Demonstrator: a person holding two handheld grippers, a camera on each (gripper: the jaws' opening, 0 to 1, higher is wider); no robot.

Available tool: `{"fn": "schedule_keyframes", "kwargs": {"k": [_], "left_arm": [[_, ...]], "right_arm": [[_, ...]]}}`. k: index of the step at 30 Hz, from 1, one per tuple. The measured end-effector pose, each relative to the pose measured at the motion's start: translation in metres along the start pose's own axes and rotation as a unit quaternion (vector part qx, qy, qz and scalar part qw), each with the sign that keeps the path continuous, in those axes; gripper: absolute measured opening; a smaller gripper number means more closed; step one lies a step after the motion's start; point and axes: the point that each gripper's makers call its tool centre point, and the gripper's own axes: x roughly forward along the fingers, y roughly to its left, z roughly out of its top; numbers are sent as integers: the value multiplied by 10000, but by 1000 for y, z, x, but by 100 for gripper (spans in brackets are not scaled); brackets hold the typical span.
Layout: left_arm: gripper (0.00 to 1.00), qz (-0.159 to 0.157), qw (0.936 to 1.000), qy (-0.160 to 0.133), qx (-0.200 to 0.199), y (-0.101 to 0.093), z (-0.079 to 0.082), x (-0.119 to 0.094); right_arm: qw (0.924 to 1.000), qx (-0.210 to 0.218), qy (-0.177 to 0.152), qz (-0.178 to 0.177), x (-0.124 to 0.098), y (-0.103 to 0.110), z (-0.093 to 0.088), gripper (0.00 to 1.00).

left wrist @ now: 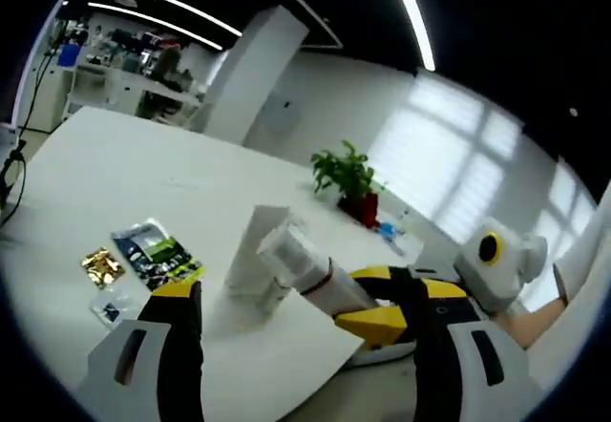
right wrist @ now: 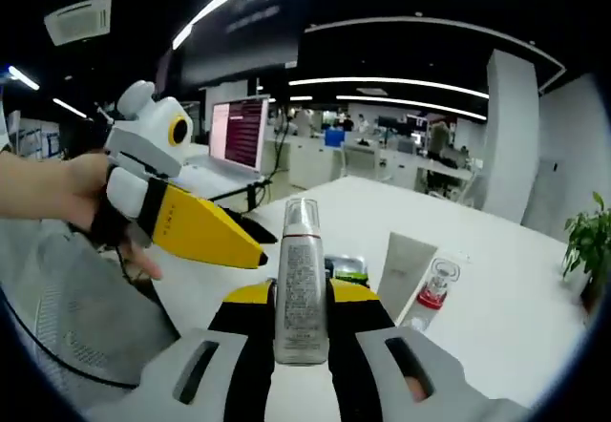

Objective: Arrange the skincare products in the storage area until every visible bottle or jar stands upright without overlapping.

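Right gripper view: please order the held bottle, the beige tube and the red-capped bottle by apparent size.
1. Held bottle, though it is nearest the camera.
2. Beige tube.
3. Red-capped bottle.

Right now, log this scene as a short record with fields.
surface: white table
right gripper: shut on silver bottle, upright between the fingers
left gripper: open, fingers apart, nothing held
on table near left gripper: white tube standing, white bottle with red band lying tilted
other items: sachets flat on table, potted plant at the far edge
state: not finished, one bottle lying down
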Motion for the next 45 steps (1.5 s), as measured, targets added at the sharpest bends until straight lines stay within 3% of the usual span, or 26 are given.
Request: {"fn": "schedule_keyframes", "kwargs": {"k": [3,7,14,21,24,27,32,38,40,42,43,44,45], "left_arm": [[77,-167,9997,-96,-151,-11,2,0],[64,-417,9985,-139,-320,-27,2,-2],[46,-655,9944,-605,-558,-38,18,-13],[26,-739,9951,-645,-123,-43,24,-13],[26,-741,9950,-668,-53,-42,27,-12],[25,-838,9933,-755,256,-46,34,-13],[20,-1179,9901,-672,345,-53,44,-20],[17,-1843,9804,-522,466,-64,56,-25],[16,-2031,9769,-501,446,-67,59,-25],[16,-2362,9694,-451,498,-75,63,-28],[16,-2459,9665,-473,566,-78,66,-29],[16,-2598,9628,-439,606,-82,67,-31],[16,-2779,9578,-384,620,-86,68,-33]], "right_arm": [[9999,-55,-131,59,-6,6,9,20],[9991,-141,-347,174,-10,15,20,20],[9961,-716,-492,159,-15,23,37,20],[9944,-915,-518,46,-10,23,40,20],[9937,-996,-519,-39,-11,21,42,20],[9954,-751,-587,-69,-10,21,44,20],[9966,-468,-678,96,-7,27,51,22],[9922,157,-749,988,-6,37,61,30],[9869,300,-782,1380,-8,40,64,35],[9806,513,-764,1729,-11,37,65,38],[9673,812,-819,2259,-17,44,70,37],[9585,1029,-811,2532,-20,46,73,36],[9423,1486,-815,2886,-25,47,79,38]]}}
